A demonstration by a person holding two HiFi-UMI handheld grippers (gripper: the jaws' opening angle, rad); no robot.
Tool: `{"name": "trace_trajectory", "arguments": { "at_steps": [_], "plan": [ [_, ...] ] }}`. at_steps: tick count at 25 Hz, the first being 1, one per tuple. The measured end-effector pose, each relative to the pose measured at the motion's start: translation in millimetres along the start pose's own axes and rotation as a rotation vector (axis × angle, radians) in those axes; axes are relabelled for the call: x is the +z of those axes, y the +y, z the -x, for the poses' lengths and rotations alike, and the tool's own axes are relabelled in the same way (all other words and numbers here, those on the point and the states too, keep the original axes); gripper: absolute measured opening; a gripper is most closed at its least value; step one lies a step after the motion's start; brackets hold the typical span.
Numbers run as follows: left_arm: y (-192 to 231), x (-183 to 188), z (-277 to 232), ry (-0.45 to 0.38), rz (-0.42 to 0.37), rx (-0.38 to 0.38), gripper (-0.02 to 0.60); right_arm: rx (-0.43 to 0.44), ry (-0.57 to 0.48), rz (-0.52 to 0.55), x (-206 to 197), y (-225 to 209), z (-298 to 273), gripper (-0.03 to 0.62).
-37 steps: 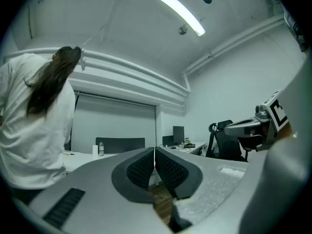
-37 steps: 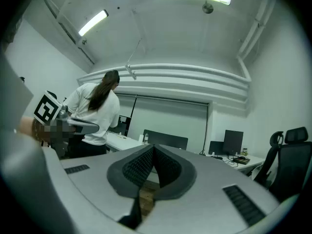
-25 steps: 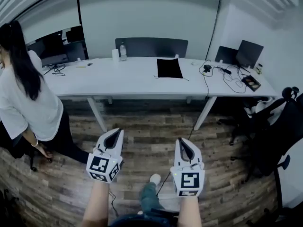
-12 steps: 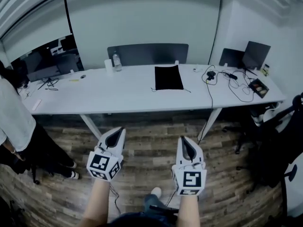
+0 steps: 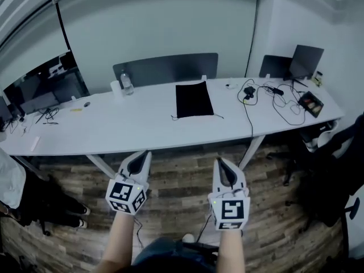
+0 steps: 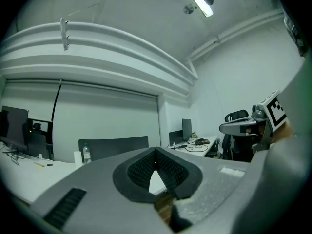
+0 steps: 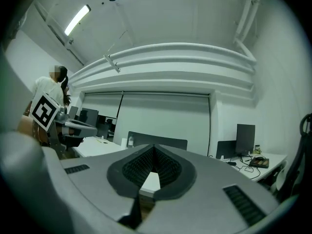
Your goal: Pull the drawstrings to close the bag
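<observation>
Jaws closed and empty, the left gripper (image 5: pixel 141 155) and right gripper (image 5: pixel 220 162) hover short of the table (image 5: pixel 136 127), where the black bag (image 5: pixel 193 99) (drawstrings (image 5: pixel 218 116) slack) lies untouched, nothing yet pulled.

The wood floor (image 5: pixel 182 178) in front of the long white table (image 5: pixel 142 131) is open. The tabletop is bare on both sides of the black bag (image 5: pixel 193 99). A bottle (image 5: pixel 127 84) and a white cup (image 5: pixel 116 88) stand at the back left. Cables (image 5: pixel 273 104) lie tangled on the right. A black chair (image 5: pixel 330 175) blocks the floor at the right.
</observation>
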State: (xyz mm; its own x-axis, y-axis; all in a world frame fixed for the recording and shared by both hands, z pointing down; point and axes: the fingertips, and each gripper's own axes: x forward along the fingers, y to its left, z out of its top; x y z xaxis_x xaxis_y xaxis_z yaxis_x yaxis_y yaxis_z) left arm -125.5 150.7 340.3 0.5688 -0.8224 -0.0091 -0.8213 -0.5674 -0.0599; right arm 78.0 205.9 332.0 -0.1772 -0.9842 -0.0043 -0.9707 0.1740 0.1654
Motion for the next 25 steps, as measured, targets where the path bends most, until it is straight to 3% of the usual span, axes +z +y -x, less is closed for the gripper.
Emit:
{"name": "trace_trajectory", "arguments": {
  "at_steps": [11,25],
  "plan": [
    [18.6,-13.2,-68.3,-0.02,0.01,-0.043,-0.002,-0.061,0.025,0.006,-20.4,-40.3,-43.1,-0.006],
    [101.5,-44.3,-230.7,0.045,0.012,-0.044,-0.002,-0.081,0.114,0.018,-52.4,-113.5,-205.9,-0.006]
  ]
}}
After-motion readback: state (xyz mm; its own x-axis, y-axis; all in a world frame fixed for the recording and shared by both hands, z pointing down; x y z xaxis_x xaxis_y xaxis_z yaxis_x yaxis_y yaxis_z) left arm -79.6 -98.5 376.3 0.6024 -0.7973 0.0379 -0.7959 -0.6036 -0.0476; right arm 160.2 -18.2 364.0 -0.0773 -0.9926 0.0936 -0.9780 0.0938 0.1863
